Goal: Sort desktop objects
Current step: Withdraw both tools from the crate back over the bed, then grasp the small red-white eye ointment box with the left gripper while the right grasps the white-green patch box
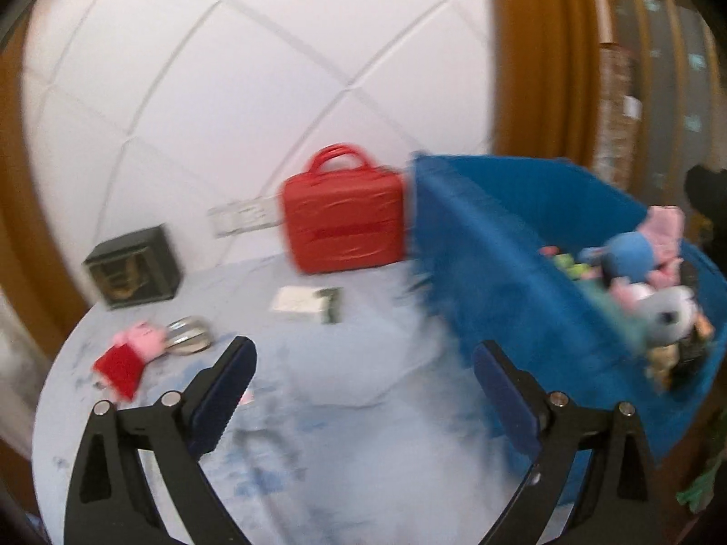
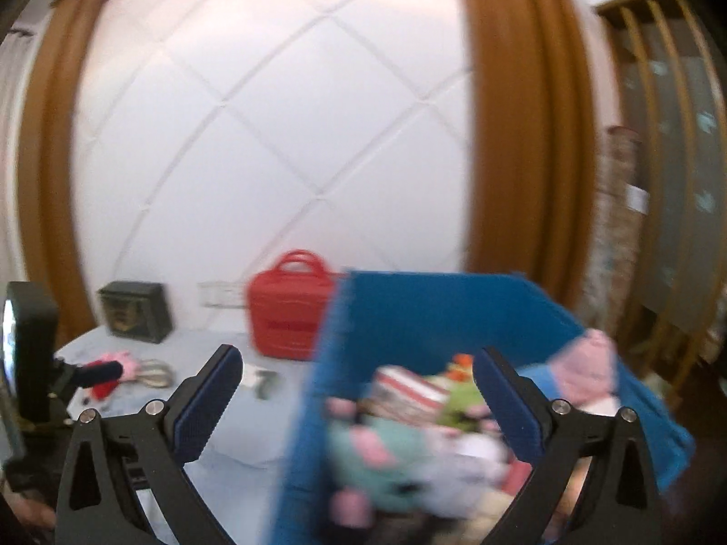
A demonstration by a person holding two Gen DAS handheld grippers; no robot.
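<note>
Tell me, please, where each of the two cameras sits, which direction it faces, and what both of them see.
Left wrist: sits behind the open left gripper, looks down across the table toward the padded wall; only its own fingers show.
Right wrist: sits behind the open right gripper, looks over the blue bin of toys; the left gripper's body shows at the left edge.
Shared: red case, blue bin, dark box, pink plush.

No legible text – blur hides any

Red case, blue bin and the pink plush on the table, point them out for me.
Red case [image 1: 345, 222]: left wrist view, middle of its front face.
Blue bin [image 2: 422, 313]: right wrist view, inside of its far wall.
Pink plush [image 1: 141, 338]: left wrist view, its pink head.
</note>
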